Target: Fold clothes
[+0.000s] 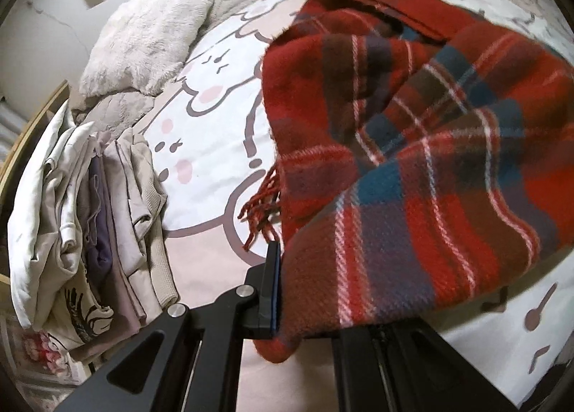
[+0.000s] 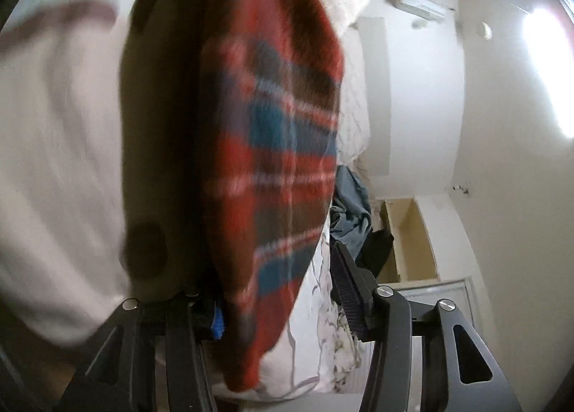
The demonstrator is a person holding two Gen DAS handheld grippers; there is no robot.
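Item under handling: a red plaid scarf (image 1: 412, 146) with a fringed end, bunched and partly doubled over, hanging above the bed cover (image 1: 215, 168). It is not yet laid flat, and no clean fold line can be made out.

Left gripper (image 1: 283, 290): jaws closed down nearly all the way, pinching a lower corner of the scarf; the cloth wraps over the far finger, so only the near finger with its blue pad shows. The fringe hangs free just beside that grip.

Right gripper (image 2: 283, 301): the view is blurred. The jaws stand partly open with the scarf (image 2: 276, 146) hanging between them. The cloth lies against the left-hand finger, while the right-hand finger stands clear of it with a visible gap, so this gripper does not appear to be clamped on the cloth.

Surroundings: a stack of folded clothes (image 1: 97, 225) in pale tones stands at the bed's edge, well apart from the scarf. A fluffy cushion (image 1: 143, 42) lies beyond it. A heap of unfolded garments (image 2: 349, 211), blue-grey and dark, waits at the far end of the bed.

Assessment: the task is part done. Several pieces are folded and stacked; the scarf is in hand but still loose, and needs squaring, folding and adding to the stack. The far heap remains untouched.
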